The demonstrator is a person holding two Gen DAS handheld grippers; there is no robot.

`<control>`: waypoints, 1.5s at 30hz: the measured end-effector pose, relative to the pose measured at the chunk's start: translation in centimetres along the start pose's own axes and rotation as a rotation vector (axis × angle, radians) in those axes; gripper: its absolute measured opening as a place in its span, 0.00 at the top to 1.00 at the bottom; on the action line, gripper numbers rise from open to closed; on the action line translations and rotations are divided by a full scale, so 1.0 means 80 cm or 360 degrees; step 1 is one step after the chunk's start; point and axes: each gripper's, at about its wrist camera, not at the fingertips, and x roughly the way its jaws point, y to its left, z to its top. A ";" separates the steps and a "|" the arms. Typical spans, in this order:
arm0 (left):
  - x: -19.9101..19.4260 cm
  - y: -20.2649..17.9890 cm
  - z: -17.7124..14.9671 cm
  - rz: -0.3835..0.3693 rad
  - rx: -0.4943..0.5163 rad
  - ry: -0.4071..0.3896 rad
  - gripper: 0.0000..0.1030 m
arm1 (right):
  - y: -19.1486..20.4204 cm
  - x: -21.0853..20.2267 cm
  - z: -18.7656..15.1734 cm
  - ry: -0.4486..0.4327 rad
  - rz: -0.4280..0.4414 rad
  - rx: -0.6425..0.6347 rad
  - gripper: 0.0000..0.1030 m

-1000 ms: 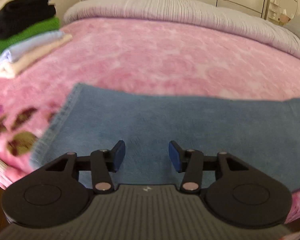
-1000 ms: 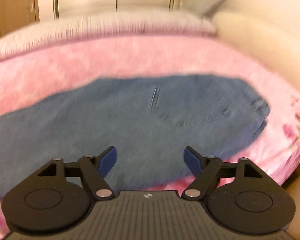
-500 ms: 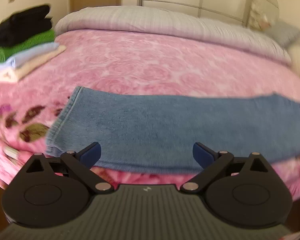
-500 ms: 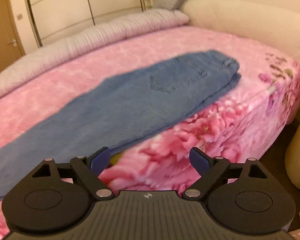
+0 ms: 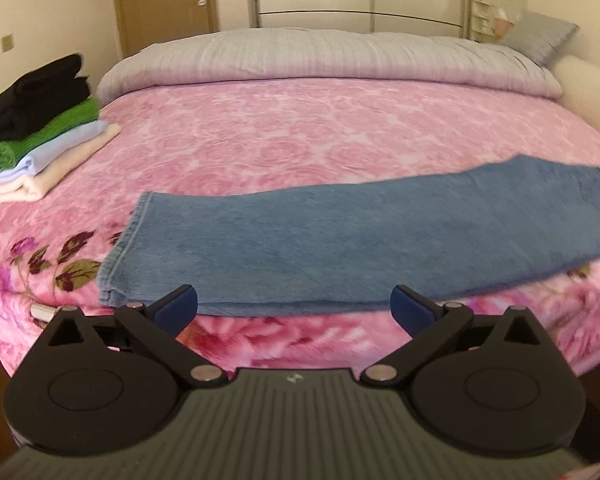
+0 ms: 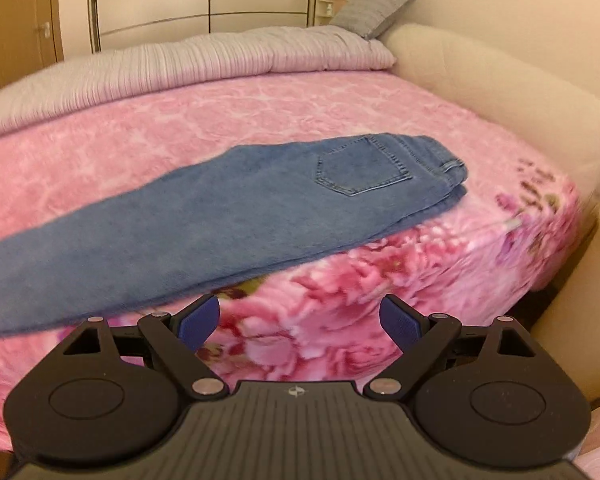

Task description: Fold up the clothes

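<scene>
I hold my left gripper (image 5: pixel 294 304) and right gripper (image 6: pixel 299 316) spread wide and empty, low in frame. The jeans (image 5: pixel 340 248) lie lengthwise, legs doubled, along the pink bed's (image 5: pixel 300 140) near edge, within reach; folded clothes (image 5: pixel 40 128) are stacked upper left.

Left gripper (image 5: pixel 294 306) fingers spread wide, right gripper (image 6: pixel 300 316) likewise, both empty

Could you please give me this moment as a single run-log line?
phase: between folds | left gripper: open, off cloth | right gripper: open, off cloth | jeans: folded lengthwise, flat at bed edge | folded stack: bed's far-left
</scene>
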 end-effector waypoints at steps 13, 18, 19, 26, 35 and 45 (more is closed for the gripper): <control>-0.036 -0.060 -0.013 -0.0076 0.0153 -0.0029 0.01 | -0.022 -0.034 -0.016 -0.0048 0.0046 0.0081 0.13; -0.039 -0.072 -0.014 -0.0128 0.0192 -0.0023 0.01 | -0.026 -0.045 -0.022 -0.0045 0.0076 0.0115 0.13; -0.039 -0.074 -0.013 -0.0136 0.0194 -0.0021 0.01 | -0.025 -0.046 -0.023 -0.0040 0.0072 0.0114 0.13; -0.024 -0.087 0.002 -0.0128 0.0196 -0.0010 0.01 | -0.022 -0.043 -0.015 -0.0037 0.0050 0.0109 0.13; 0.012 -0.091 0.031 -0.0031 0.0076 0.0047 0.01 | -0.033 0.026 0.021 0.0056 0.0207 0.0181 0.13; 0.038 -0.015 0.022 0.0132 -0.0328 0.0183 0.01 | -0.003 0.120 0.068 0.0258 0.0559 0.0153 0.13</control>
